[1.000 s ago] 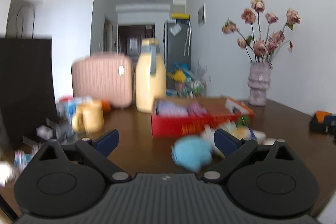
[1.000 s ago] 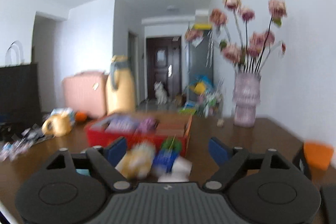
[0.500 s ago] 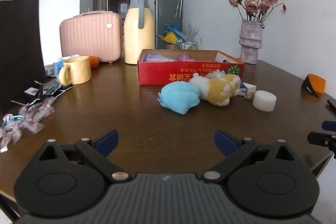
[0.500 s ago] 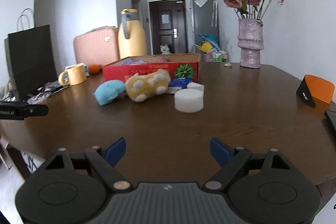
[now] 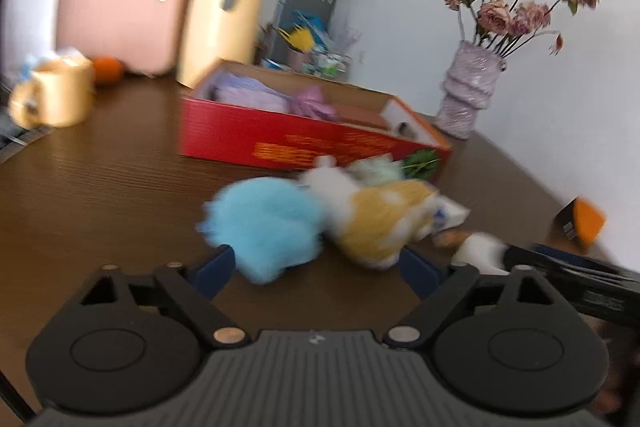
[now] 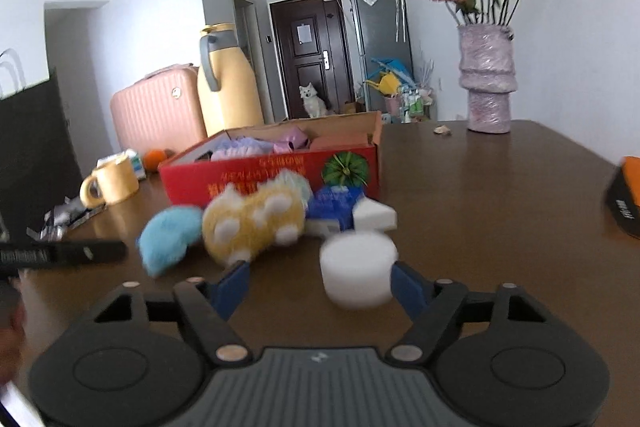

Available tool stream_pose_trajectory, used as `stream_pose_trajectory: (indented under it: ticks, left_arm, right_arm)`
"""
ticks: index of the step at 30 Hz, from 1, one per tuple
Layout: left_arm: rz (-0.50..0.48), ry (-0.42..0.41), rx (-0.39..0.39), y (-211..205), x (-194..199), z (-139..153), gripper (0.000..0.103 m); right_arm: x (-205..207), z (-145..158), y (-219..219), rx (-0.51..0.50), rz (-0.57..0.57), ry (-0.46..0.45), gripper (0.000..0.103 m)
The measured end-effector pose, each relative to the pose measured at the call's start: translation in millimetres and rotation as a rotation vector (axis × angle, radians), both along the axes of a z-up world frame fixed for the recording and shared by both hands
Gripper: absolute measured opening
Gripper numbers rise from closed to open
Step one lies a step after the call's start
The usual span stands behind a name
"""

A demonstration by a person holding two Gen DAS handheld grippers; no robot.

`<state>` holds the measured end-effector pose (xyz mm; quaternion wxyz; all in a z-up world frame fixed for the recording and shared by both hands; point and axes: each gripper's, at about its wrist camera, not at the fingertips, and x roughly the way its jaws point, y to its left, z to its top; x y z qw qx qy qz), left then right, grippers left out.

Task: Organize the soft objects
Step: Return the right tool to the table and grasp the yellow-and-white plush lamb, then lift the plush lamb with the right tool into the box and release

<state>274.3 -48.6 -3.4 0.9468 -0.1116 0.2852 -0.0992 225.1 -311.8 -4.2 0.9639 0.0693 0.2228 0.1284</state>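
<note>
A blue plush and a yellow-and-white plush lie side by side on the brown table before a red cardboard box that holds purple soft items. My left gripper is just short of both plushes, its jaws closing with the blue plush's near edge by the left finger and no pad pressing. My right gripper has its jaws closing around a white foam cylinder, which sits against the right finger while the left finger stays clear. The yellow plush and blue plush lie left of it.
A white sponge block and a blue packet lie by the box. A yellow mug, a yellow thermos and a pink case stand at the back left. A vase stands at the back right, an orange-and-black item at the right edge.
Both grippers have moved forward and down toward the objects and their jaws have narrowed. The left one now reaches the plushes; the right one now has the foam cylinder between its fingers.
</note>
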Motion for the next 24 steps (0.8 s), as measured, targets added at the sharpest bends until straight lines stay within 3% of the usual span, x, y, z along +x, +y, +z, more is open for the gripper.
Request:
stream_pose_trajectory:
  ticks: [3,5,10,11,14,24]
  left_arm:
    - [-0.055,0.039,-0.040,-15,28,-4,0.074]
    - [-0.062,0.053,-0.060,-21,46,-9,0.069]
    - [-0.098,0.102,-0.161,-20,74,-19,0.048]
    - [-0.094,0.102,-0.166,-19,74,-20,0.048]
    - [-0.135,0.122,-0.192,-18,68,-19,0.046]
    - [-0.346,0.192,-0.221,-37,-22,-18,0.046]
  right_arm:
    - [45,8,7,0.060,0.045,0.004,0.070]
    - [78,10,13,0.112,0.083,0.023,0.064]
    - [134,-1,25,0.186,0.097,0.143,0.047]
    - [140,-6,26,0.203,0.101,0.162,0.045]
    - [138,-12,22,0.259,0.105,0.190,0.041]
    - [53,-3,4,0.164,0.124,0.167,0.042]
